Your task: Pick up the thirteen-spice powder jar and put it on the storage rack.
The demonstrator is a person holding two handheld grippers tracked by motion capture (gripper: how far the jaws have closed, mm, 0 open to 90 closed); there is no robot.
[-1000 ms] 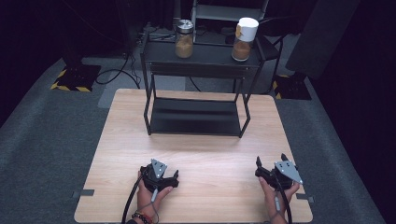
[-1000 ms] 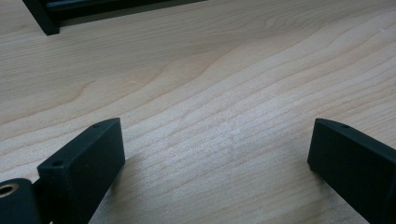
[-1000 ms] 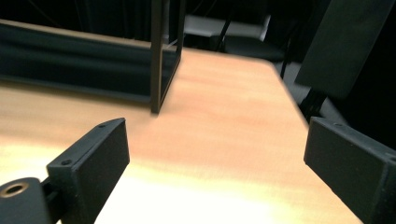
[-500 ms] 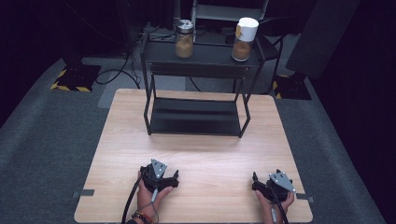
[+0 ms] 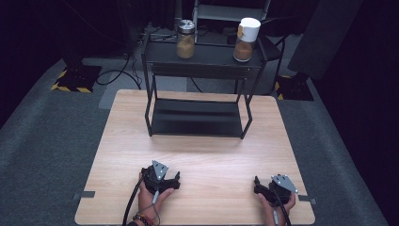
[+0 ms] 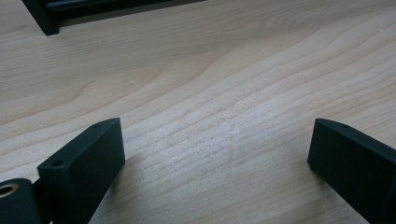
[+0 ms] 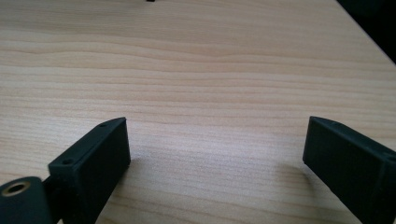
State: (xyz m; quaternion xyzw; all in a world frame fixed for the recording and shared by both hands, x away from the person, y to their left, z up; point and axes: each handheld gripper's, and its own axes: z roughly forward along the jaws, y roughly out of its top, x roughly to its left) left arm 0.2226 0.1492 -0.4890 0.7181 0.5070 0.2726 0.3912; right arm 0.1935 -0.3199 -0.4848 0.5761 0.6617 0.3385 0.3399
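My left gripper (image 5: 165,175) rests low on the wooden table (image 5: 207,155) near its front edge, held by a hand. In the left gripper view its jaws (image 6: 217,140) stand wide apart over bare wood with nothing between them. My right gripper (image 5: 264,185) sits at the front right of the table, also in a hand. The right gripper view has its two black jaws (image 7: 217,140) spread wide, open over bare wood grain.
A black two-tier rack (image 5: 197,117) stands at the table's far middle. On its top shelf are a jar with a metal lid (image 5: 186,40) and a jar with a white lid (image 5: 246,40), both holding brown contents. Dark carpet and cables surround the table.
The right hand and its gripper have shifted a little toward the table's front edge and slightly left. The left gripper has stayed where it was.
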